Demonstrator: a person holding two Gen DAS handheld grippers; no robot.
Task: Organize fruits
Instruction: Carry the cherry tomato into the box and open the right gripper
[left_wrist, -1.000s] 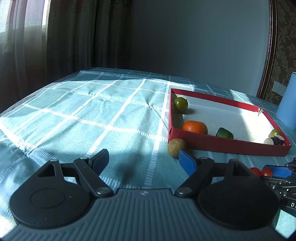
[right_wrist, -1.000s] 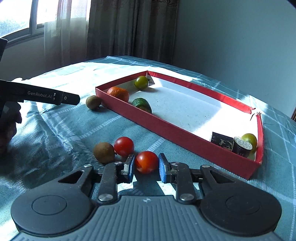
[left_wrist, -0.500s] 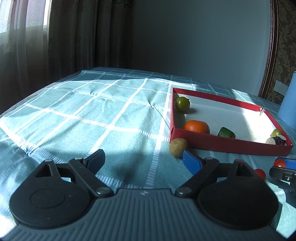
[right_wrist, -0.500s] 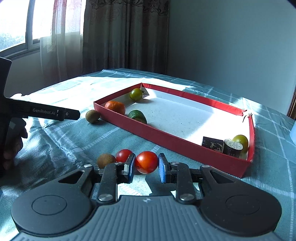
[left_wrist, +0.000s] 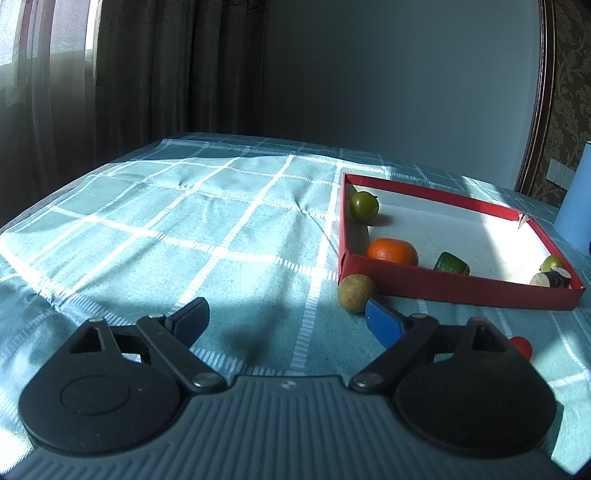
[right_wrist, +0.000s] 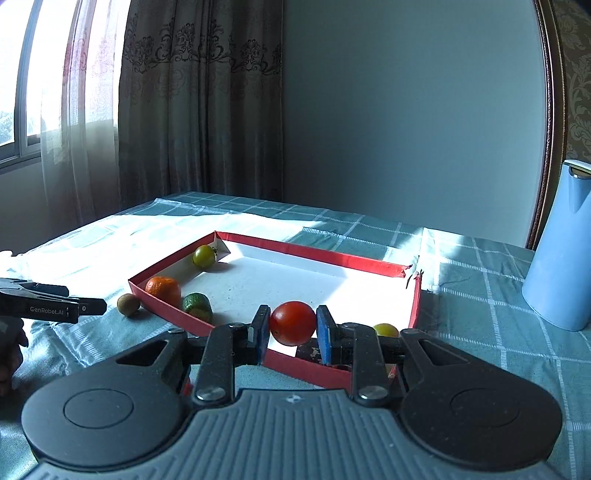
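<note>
While right claw (right_wrist: 292, 326) grips red tomato (right_wrist: 293, 323) between both pads, held above near wall of red tray (right_wrist: 317, 371). Beyond claw, inside tray: green tomato (right_wrist: 204, 256) in far left corner, orange (right_wrist: 163, 289) and dark green fruit (right_wrist: 198, 306) along left wall; yellow-green fruit (right_wrist: 385, 329) and dark pieces just right of claw, partly hidden. Brown fruit (right_wrist: 128, 304) on table (right_wrist: 498, 332) outside tray, left of claw. Blue jug (right_wrist: 561, 251) far right. Left claw (left_wrist: 286, 317) gaping wide, jaws just widened, nothing between; brown fruit sits just beyond its right pad, second red tomato (left_wrist: 521, 346) to its right.
</note>
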